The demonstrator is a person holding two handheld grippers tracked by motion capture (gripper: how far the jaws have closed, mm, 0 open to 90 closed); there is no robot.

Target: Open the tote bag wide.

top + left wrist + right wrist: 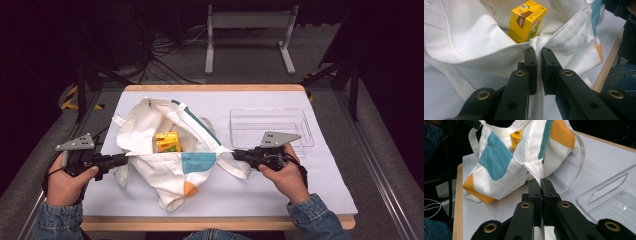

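On the white-covered table (310,185), a white tote bag (170,172) with teal and orange patches lies left of centre, its mouth pulled open between the two grippers. At the bag's left edge, the left gripper (122,159) has its jaws closed on a fold of the bag's rim; in the left gripper view the cloth runs pinched between the two black jaws of that gripper (539,53). At the bag's right edge, the right gripper (235,154) likewise has its jaws clamped shut on a corner of the fabric, which the right gripper view shows rising in a white point from between the jaws of the gripper (540,182). Inside the open bag stands a yellow drink carton (167,141), upright, seen close in the left gripper view (525,21). Right of the bag, on the far right part of the table, sits a clear plastic tray (300,117), apart from the bag. A white strap (581,157) loops from the bag toward the tray.
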